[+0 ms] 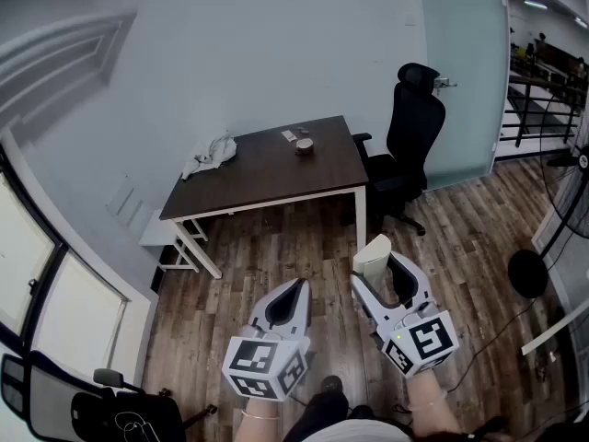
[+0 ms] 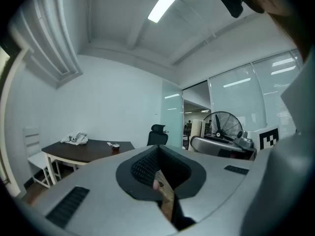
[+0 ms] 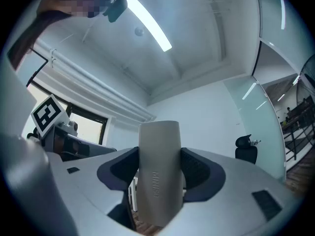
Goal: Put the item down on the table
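My right gripper (image 1: 383,267) is shut on a tall beige case (image 1: 372,255) with rounded edges, which stands up out of the jaws. In the right gripper view the case (image 3: 158,171) fills the middle, with a dark pad pressed on either side. My left gripper (image 1: 296,289) is beside it on the left, its jaws brought together to a point with nothing in them. Both grippers hang over the wooden floor, well short of the dark brown table (image 1: 267,178), which stands against the far wall. From the left gripper view the table (image 2: 91,151) shows at the left, level with the jaws.
On the table lie a crumpled cloth (image 1: 211,155), a small round thing (image 1: 304,145) and a small flat item (image 1: 289,135). A black office chair (image 1: 409,145) stands at the table's right end. A floor fan (image 1: 571,191) is at the far right, another black chair (image 1: 74,403) at the bottom left.
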### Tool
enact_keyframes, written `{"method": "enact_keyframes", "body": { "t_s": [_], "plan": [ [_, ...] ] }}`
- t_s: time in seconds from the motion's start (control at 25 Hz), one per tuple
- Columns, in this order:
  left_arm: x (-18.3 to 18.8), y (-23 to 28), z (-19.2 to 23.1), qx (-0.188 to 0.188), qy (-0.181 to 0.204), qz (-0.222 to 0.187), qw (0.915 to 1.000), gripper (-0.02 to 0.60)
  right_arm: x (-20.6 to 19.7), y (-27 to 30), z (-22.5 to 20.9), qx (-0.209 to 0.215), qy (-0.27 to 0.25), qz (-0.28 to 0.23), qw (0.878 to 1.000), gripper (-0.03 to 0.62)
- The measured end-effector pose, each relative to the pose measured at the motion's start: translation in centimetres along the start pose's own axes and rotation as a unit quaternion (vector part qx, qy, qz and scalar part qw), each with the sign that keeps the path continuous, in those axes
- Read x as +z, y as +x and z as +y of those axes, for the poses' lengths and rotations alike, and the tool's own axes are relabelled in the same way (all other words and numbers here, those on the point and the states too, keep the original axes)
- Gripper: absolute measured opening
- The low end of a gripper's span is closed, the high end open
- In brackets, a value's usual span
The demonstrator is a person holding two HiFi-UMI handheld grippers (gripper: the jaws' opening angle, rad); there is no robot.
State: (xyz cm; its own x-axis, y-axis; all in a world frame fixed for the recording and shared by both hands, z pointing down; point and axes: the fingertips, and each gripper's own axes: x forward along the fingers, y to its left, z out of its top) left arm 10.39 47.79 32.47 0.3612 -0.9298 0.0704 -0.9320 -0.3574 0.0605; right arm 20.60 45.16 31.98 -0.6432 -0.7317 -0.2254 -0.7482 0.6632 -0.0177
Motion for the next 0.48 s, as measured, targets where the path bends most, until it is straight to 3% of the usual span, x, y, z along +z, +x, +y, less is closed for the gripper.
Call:
{"method": "enact_keyframes", "body": {
  "t_s": [0.48],
  "plan": [
    [-0.4, 5.5, 8.0, -0.017, -0.014, 0.009, 0.9997, 0.018, -2.6, 9.6, -0.9, -0.005, -0.001, -0.014, 1.0, 0.273]
  ]
}}
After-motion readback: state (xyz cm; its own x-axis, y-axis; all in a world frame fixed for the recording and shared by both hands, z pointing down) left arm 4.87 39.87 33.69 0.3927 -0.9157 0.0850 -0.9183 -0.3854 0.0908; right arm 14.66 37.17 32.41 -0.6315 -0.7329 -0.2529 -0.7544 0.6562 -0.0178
